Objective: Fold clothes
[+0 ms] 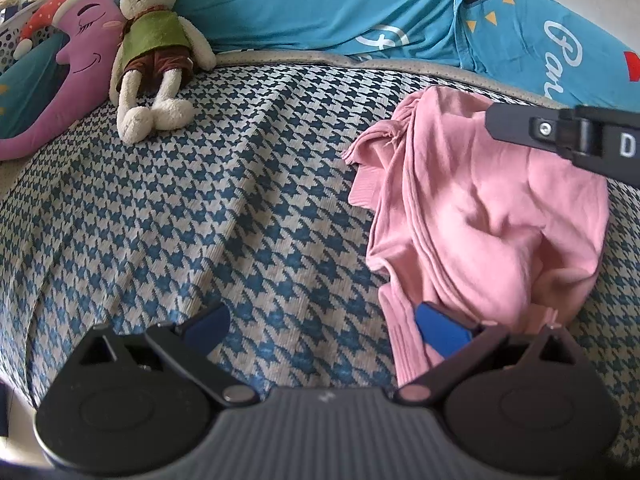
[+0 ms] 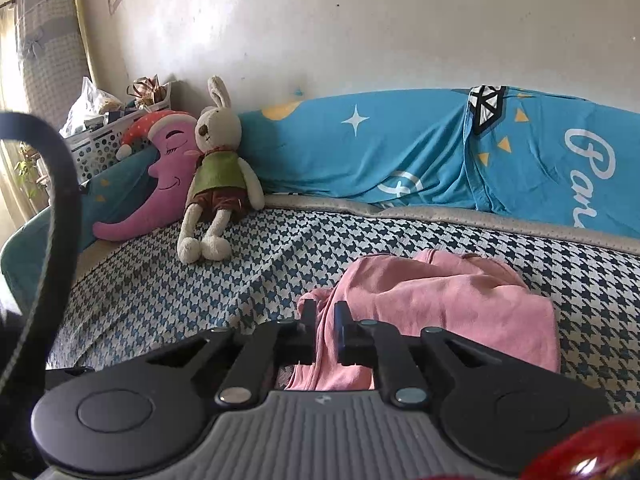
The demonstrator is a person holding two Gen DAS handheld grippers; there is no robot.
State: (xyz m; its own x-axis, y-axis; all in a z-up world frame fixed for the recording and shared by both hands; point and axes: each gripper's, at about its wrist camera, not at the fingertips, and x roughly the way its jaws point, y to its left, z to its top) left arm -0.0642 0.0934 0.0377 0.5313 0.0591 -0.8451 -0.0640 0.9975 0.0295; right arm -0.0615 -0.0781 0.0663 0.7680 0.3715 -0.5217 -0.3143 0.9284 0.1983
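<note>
A pink garment (image 1: 480,208) lies crumpled on the houndstooth bedspread (image 1: 240,200), toward the right. My left gripper (image 1: 324,326) is open wide low over the bedspread, and its right blue pad (image 1: 440,330) sits at the garment's near edge. My right gripper (image 2: 325,320) hovers at the garment's (image 2: 460,304) near-left part. Its jaws stand a narrow gap apart, with pink cloth showing in the gap. One black finger of the right gripper (image 1: 560,132) reaches in over the garment's far side in the left wrist view.
A plush rabbit (image 1: 152,52) and a purple moon pillow (image 1: 68,76) lie at the bed's far left. A blue printed quilt (image 1: 360,12) runs along the wall. A perforated basket (image 2: 100,144) stands beyond the pillow. A dark strap (image 2: 64,208) hangs at the left.
</note>
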